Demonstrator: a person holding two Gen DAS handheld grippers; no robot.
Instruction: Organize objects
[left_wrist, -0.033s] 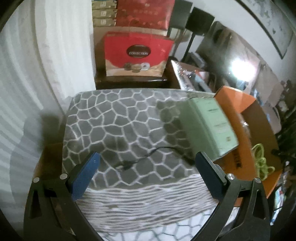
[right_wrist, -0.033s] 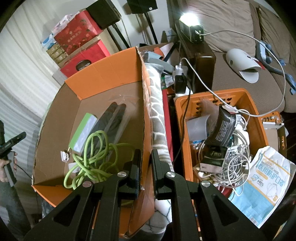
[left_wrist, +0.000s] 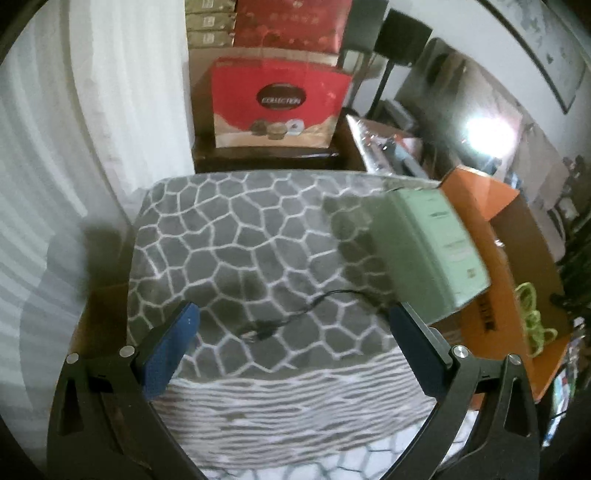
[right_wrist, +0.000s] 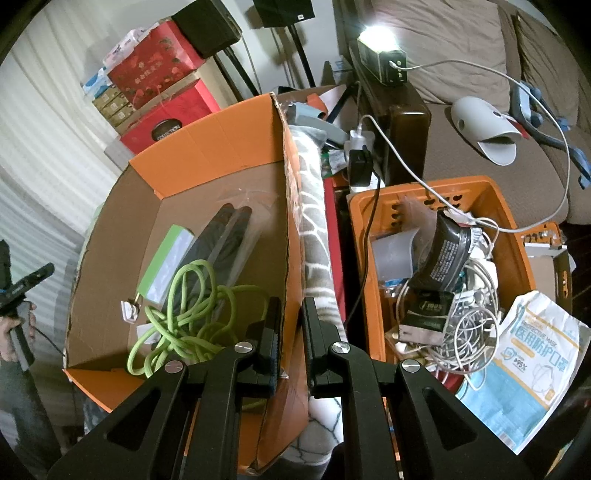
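My left gripper (left_wrist: 291, 317) is open over a grey honeycomb-patterned blanket (left_wrist: 236, 236), with nothing between its blue pads. A blurred pale green box (left_wrist: 432, 254) shows just past its right finger, at the near edge of the orange cardboard box (left_wrist: 491, 206). In the right wrist view this green box (right_wrist: 166, 262) lies over the cardboard box's (right_wrist: 207, 147) left inner side, beside a coiled green cable (right_wrist: 184, 314) and a bagged black item (right_wrist: 225, 240). My right gripper (right_wrist: 291, 325) is shut on the cardboard box's right wall. A hand holds the left gripper (right_wrist: 26, 288) at the far left.
A thin black cable (left_wrist: 266, 325) lies on the blanket. An orange plastic crate (right_wrist: 509, 229) holds tangled white cables and a black pouch (right_wrist: 443, 251). A mask packet (right_wrist: 532, 358) lies at its right. Red gift boxes (left_wrist: 277, 107) stand behind the blanket. A sofa (right_wrist: 461, 48) lies beyond.
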